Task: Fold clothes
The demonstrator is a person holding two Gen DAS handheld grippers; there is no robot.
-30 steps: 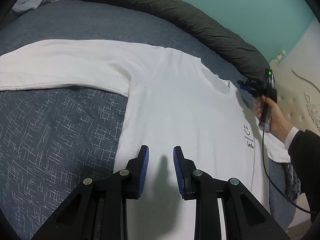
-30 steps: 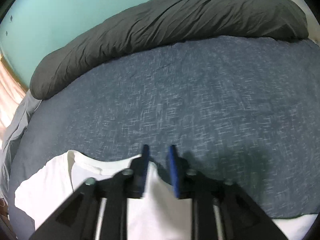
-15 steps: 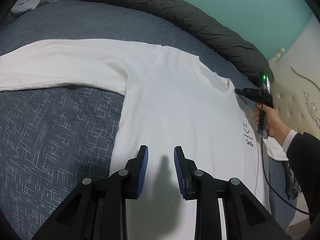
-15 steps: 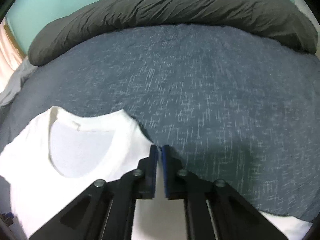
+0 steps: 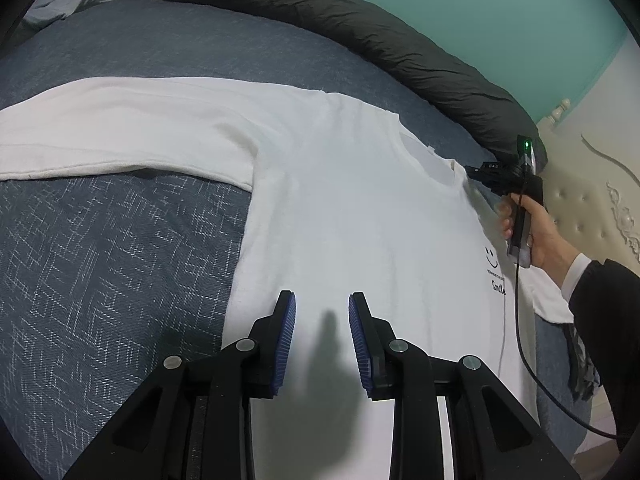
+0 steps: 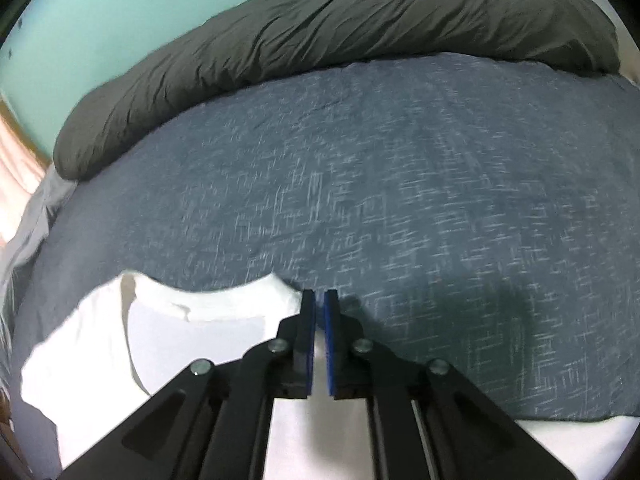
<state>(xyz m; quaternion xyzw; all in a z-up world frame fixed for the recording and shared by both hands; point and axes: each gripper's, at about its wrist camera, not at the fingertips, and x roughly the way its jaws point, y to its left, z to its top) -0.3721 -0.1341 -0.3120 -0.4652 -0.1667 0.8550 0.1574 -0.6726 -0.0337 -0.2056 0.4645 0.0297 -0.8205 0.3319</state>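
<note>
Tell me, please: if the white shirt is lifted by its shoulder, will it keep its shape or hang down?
The white shirt lies flat and thin on the bed cover, so it probably hangs limp. Its long sleeve would likely trail. It looks light.

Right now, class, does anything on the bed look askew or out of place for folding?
Nothing stands out. The white shirt lies flat on the blue bedspread, its sleeve spread sideways and its collar unrumpled.
</note>
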